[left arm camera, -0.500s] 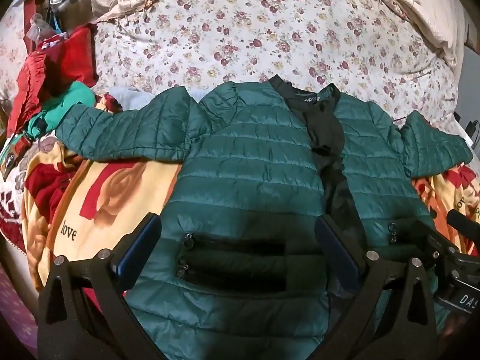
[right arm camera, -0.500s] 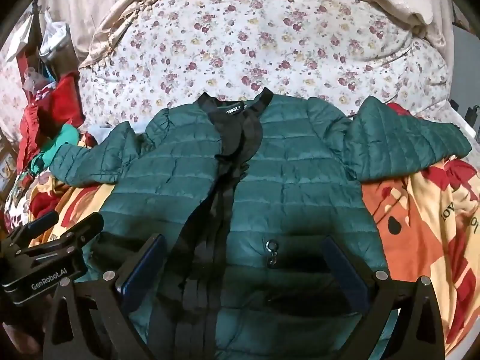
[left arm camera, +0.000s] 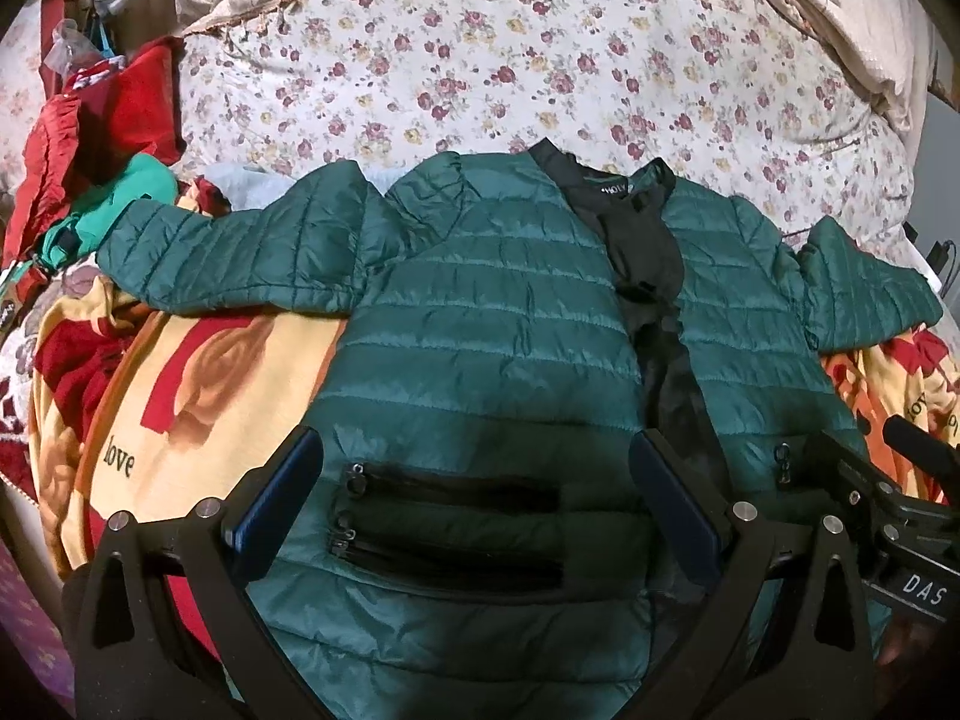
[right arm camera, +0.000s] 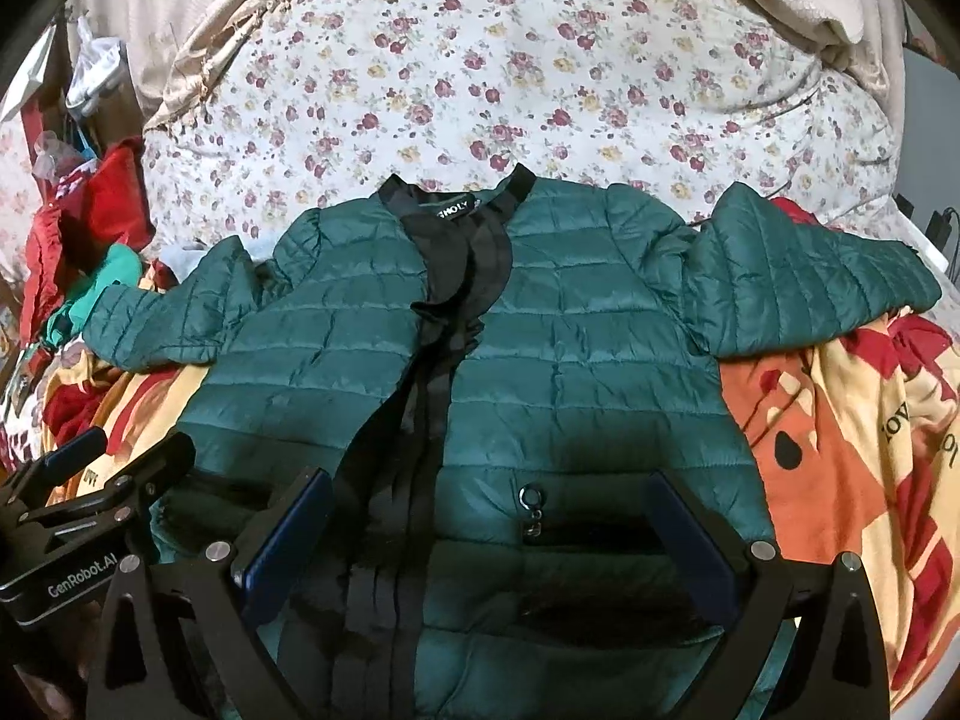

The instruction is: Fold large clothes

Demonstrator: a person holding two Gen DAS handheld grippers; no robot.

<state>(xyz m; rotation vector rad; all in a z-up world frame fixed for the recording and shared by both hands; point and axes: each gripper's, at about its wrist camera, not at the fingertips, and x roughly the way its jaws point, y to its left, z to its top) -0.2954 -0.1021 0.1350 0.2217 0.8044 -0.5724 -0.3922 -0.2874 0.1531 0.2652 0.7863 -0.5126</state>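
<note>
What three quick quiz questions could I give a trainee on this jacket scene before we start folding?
1. True or false: the jacket lies front up with both sleeves spread outward.
2. Multiple choice: what do the left gripper and right gripper hold? A) a sleeve each B) the hem C) nothing, both are open
3. Fill in: the jacket's lower part lies on a yellow and red blanket printed with the word ____.

Key: 1 true; 2 C; 3 love
</note>
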